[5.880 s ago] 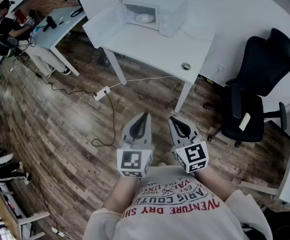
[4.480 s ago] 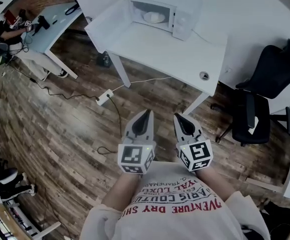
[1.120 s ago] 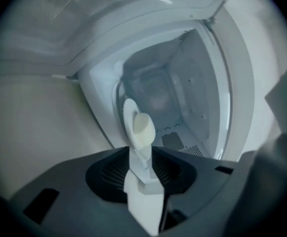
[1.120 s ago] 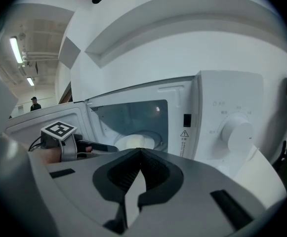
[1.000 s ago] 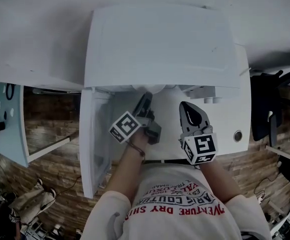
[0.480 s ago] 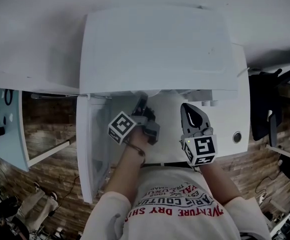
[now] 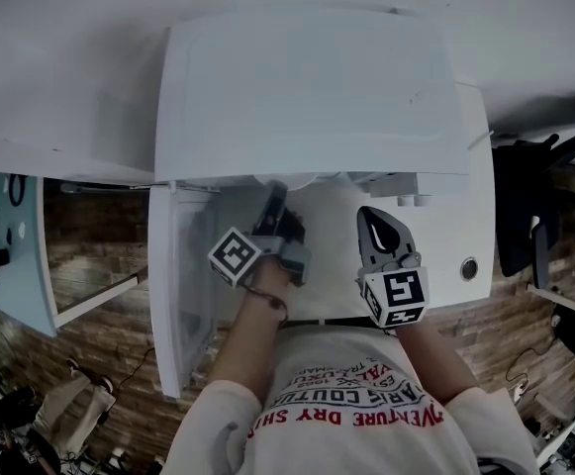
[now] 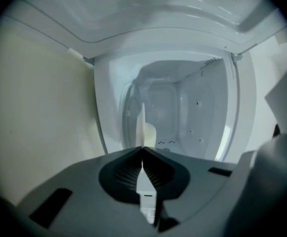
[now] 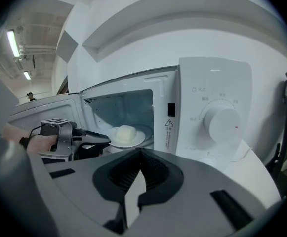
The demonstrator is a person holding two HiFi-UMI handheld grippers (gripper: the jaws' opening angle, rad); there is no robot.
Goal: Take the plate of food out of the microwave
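Note:
The white microwave (image 7: 307,87) stands with its door (image 7: 178,285) swung open to the left. Inside, a white plate (image 9: 126,141) carries a pale mound of food (image 9: 125,132). My left gripper (image 7: 272,194) reaches into the opening, and its jaws are closing tight on the plate's near rim. In the left gripper view the plate (image 8: 143,125) shows edge-on, running straight into the left gripper (image 8: 142,149). The right gripper view shows the left gripper (image 9: 108,139) at the plate's edge. My right gripper (image 7: 371,214) hangs shut and empty before the control panel (image 9: 217,117).
The microwave sits on a white desk (image 7: 470,226) with a round cable hole (image 7: 468,268). A black office chair (image 7: 534,206) stands to the right. A light blue table (image 7: 0,255) lies to the left over wooden floor. The open door walls off my left side.
The person walked from across the room up to the microwave. Over the last second the left gripper edged slightly left at the opening. The right gripper stayed put.

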